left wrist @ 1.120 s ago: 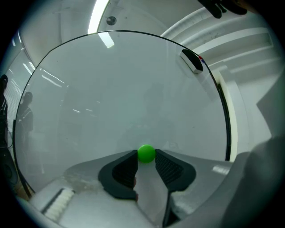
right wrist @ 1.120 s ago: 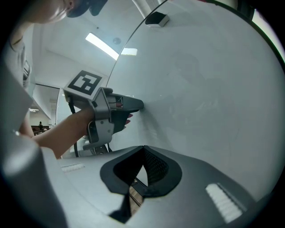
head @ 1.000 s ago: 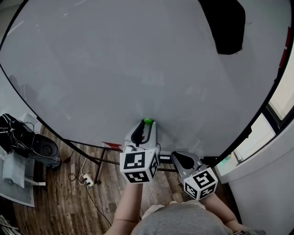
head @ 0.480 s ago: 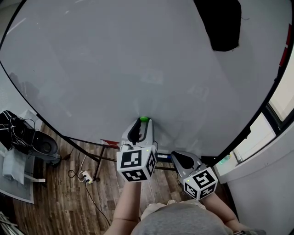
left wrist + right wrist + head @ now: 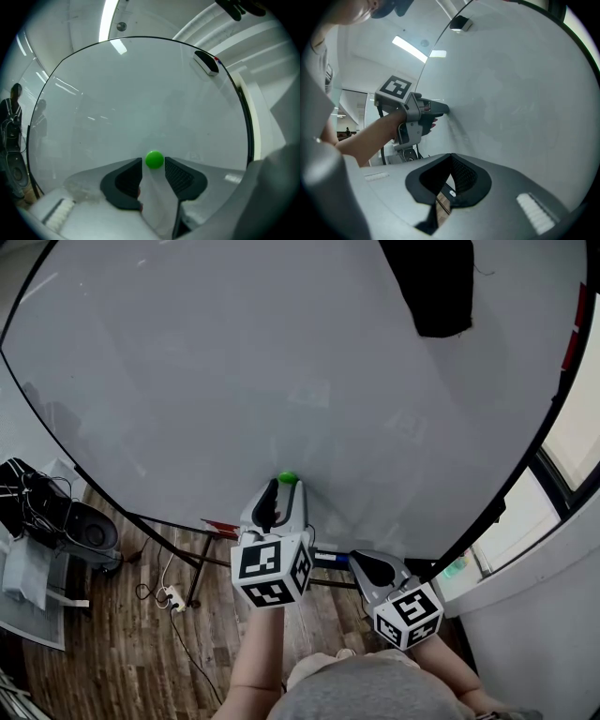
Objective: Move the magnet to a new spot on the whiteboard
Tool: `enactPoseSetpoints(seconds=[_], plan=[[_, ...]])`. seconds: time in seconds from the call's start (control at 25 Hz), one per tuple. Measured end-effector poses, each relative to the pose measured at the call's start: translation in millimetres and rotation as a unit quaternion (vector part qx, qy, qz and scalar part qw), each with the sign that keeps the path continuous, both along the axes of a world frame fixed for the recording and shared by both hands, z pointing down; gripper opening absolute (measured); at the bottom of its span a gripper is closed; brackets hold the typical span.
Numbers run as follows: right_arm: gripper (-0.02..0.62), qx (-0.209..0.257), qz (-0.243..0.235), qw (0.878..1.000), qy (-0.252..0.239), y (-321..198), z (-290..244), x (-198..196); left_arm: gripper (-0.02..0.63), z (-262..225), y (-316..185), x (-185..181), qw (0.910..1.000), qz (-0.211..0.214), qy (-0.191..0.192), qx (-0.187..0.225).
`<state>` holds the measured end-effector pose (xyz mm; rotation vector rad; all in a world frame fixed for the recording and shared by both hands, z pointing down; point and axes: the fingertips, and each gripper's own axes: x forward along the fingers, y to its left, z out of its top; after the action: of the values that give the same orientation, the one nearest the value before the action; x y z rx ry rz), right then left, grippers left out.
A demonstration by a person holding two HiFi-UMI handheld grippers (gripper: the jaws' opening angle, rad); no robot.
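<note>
Left gripper [image 5: 153, 162] fingers [image 5: 125, 180]: just opening wider, now spread, a sliver of gap on each side of the small round green magnet [image 5: 154, 159]. No pad pressing on it, so released. Clings on its own to the white whiteboard [image 5: 140, 93], low down near the bottom edge, between the finger tips. Reads as the placing step done, if this spot is the new one. Only the pull-back left, best taken straight off the board so as not to knock the magnet.

Right gripper [image 5: 451, 157] fingers [image 5: 465, 180]: clenched together, nothing in them, held low beside the left.

View differences:
- Left gripper view: the only one showing the gap at the pads.
- Head view: just the magnet's top past the finger tips, grip unreadable. Position on the board clear, plus the wood floor [image 5: 112, 652] below the board.
- Right gripper view: left gripper side-on, nose at the board, magnet hidden behind it.
</note>
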<state>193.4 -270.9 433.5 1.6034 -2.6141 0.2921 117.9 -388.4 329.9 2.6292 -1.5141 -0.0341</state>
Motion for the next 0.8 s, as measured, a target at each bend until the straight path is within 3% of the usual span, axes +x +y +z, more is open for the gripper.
enactPoseSetpoints(seconds=[0.44, 0.8], plan=[[-0.002, 0.007, -0.004, 1.0, 0.001, 21, -4, -11, 0.156, 16, 45, -8, 0.9997, 0.021, 0.006, -0.013], [-0.002, 0.016, -0.003, 1.0, 0.0, 39, -13, -32, 0.109, 39, 86, -53, 0.9996, -0.002, 0.008, -0.028]])
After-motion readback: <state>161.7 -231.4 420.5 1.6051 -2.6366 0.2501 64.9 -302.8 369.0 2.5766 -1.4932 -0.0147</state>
